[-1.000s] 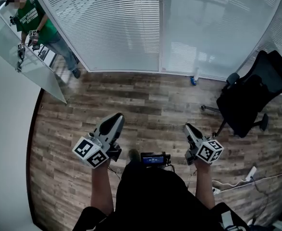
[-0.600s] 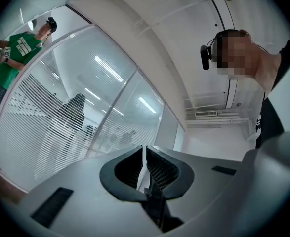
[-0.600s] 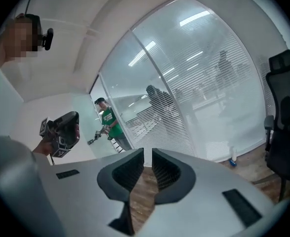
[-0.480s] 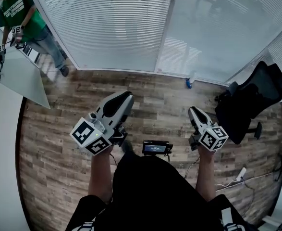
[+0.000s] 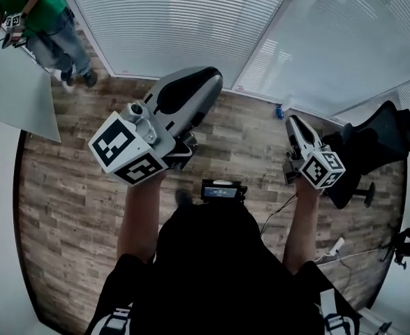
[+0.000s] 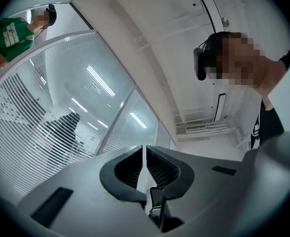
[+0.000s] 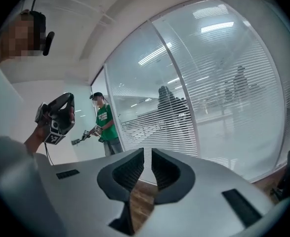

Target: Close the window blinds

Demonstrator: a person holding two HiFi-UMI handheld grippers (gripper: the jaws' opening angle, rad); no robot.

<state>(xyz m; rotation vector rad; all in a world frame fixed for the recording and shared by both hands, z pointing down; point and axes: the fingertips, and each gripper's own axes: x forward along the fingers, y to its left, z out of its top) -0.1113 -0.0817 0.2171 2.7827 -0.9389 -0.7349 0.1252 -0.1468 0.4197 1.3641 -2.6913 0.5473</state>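
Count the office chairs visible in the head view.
1: a black office chair at the view's right edge, standing on the wood floor near the glass wall. Others could stand outside the frame.

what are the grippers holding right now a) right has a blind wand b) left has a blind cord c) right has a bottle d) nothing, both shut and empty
d: the left gripper and the right gripper each show their jaws together with nothing between them, the blinds only in the background.
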